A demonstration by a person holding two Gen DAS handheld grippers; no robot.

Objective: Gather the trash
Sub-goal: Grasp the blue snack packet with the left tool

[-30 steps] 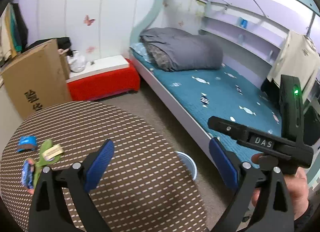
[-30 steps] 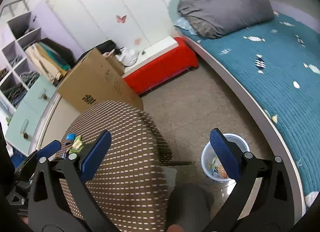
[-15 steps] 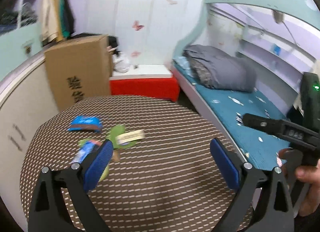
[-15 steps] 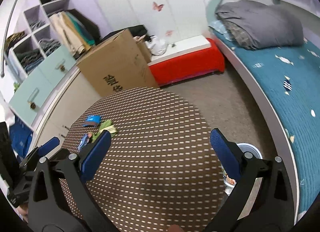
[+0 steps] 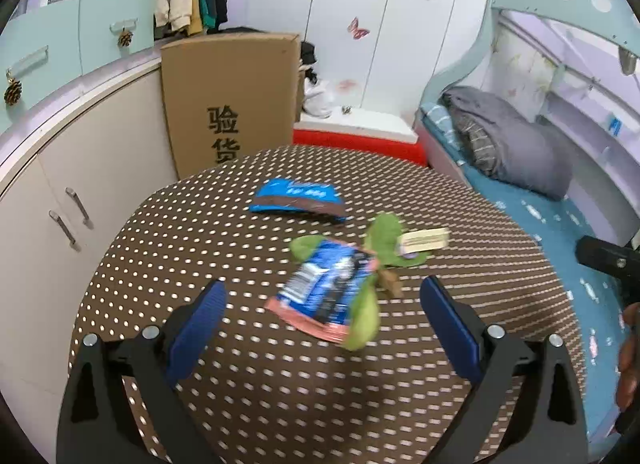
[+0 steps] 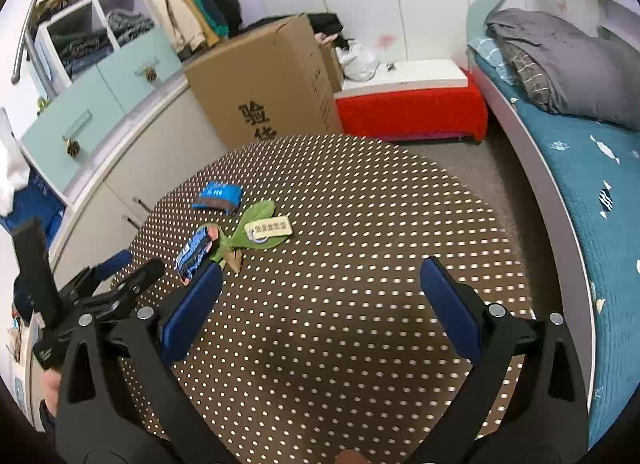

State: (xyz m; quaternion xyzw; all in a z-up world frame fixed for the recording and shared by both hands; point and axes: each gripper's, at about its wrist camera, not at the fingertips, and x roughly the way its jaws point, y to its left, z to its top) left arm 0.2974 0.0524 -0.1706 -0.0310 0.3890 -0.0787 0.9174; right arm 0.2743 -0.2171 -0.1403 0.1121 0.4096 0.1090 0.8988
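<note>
Left hand-held gripper [image 5: 322,316] hovered spread wide, empty, over blue snack wrapper [image 5: 326,286] near tabletop [image 5: 280,384] left edge. Right hand-held gripper [image 6: 320,304] likewise released. Best: descend straight, straddle wrapper's raised edge, pinch without catching green leaves [image 5: 384,240].

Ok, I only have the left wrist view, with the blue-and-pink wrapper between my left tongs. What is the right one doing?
Observer: The right tongs are open and empty, over a bare part of the table.
Operator: Any trash in front of them?
Observer: None. The blue-and-pink wrapper, green leaf and blue packet all lie off to their left.
Operator: How do my left tongs look from there?
Observer: The left tongs are at the table's left edge, just short of the wrapper.
</note>
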